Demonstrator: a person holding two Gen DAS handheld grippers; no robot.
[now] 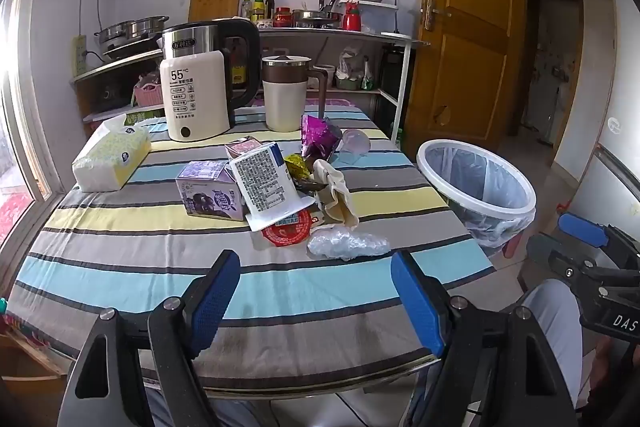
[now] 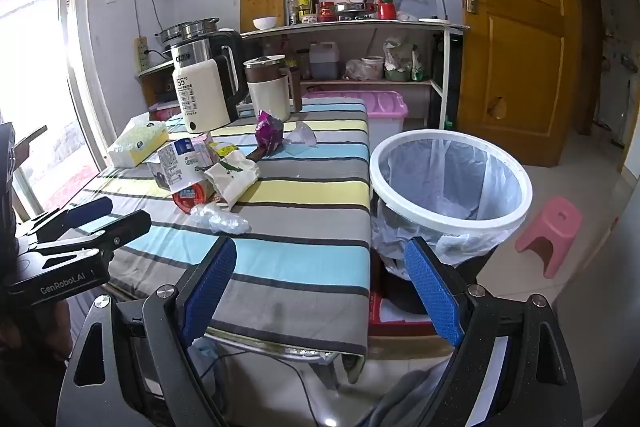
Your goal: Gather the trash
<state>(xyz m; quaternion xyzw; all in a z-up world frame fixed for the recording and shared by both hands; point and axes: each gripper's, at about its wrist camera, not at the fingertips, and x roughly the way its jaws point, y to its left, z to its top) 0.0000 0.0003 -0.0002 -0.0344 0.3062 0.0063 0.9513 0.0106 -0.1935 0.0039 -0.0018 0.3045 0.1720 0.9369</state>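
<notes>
Left of the kettle [image 1: 198, 83] lies a tissue pack [image 1: 110, 159]; right of it stands a mug [image 1: 286, 93]. Ahead of the kettle, the trash pile [image 1: 280, 187] lies beyond my left gripper [image 1: 316, 297], whose jaws gape wide and empty. Right of the table [image 1: 120, 267], the bin [image 2: 450, 187] sits just beyond my right gripper [image 2: 340, 289], equally wide and empty.

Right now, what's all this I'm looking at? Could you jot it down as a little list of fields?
place: table with striped cloth
trash pile: purple carton, white tub, red lid, crumpled clear plastic, purple foil wrapper
bin: white-rimmed bin with clear liner, beside the table
not trash: kettle, mug, tissue pack
left gripper: open, empty
right gripper: open, empty
progress: nothing picked up yet
</notes>
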